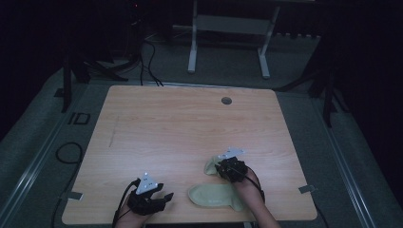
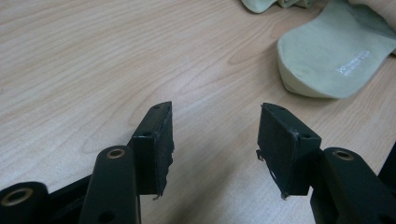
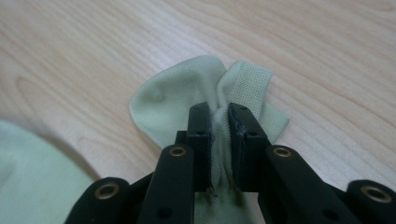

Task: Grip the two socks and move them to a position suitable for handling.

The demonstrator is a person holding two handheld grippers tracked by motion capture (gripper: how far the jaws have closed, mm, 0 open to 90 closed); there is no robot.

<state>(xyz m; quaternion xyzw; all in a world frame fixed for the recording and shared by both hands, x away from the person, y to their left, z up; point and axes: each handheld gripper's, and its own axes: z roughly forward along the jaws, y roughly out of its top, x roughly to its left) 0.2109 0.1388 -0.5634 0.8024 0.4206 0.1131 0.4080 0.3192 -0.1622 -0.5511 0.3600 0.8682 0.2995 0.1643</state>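
One pale green sock (image 3: 187, 100) is pinched in our right gripper (image 3: 219, 140); our left gripper (image 2: 215, 140) gapes empty, so we've barely begun.

left gripper (image 1: 161, 197): jaws spread wide | right gripper (image 1: 219, 167): jaws clamped on fabric

The table (image 1: 166, 123) is light wood with a small round hole (image 1: 226, 100) near its far edge; grey floor (image 1: 28, 147) lies around it; black cables (image 1: 147, 61) trail behind; a white frame (image 1: 228, 42) stands farther back.
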